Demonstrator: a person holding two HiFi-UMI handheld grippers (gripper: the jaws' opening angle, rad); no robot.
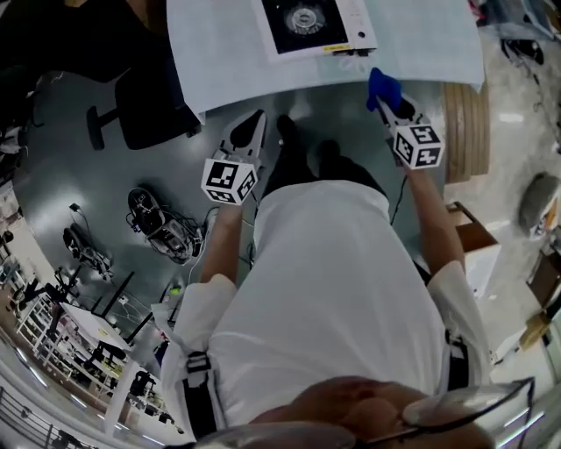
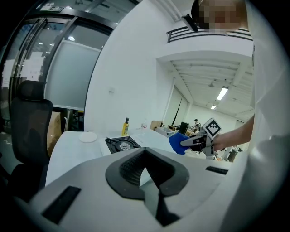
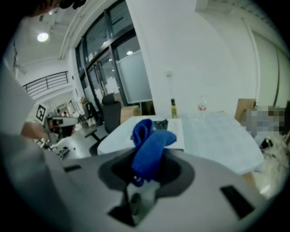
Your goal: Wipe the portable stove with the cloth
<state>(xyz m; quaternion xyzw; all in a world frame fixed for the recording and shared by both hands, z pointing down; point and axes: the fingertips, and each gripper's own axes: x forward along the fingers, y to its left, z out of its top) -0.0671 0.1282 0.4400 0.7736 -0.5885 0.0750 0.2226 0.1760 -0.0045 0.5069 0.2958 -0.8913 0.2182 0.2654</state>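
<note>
**Blue cloth held in the right tongs, short of the stove**

Head view: the portable stove [image 1: 307, 19] sits on the white-covered desk [image 1: 421, 44], at its far side from the person. The right tongs [image 1: 382, 95] are raised near the desk's front edge with a blue cloth [image 1: 383, 85] at their tip, apart from the stove. The left tongs [image 1: 252, 124] are lower, over the floor just off the desk's corner. A dark office chair [image 1: 145, 105] stands to the left.

Left gripper view: the left tongs are closed, tips meeting, with nothing between them. Beyond them lies the stove, with a yellow bottle [image 2: 125, 126] behind it.

Right gripper view: the right tongs are clamped on the cloth, which bunches up above the jaws and hides part of the stove.
</note>
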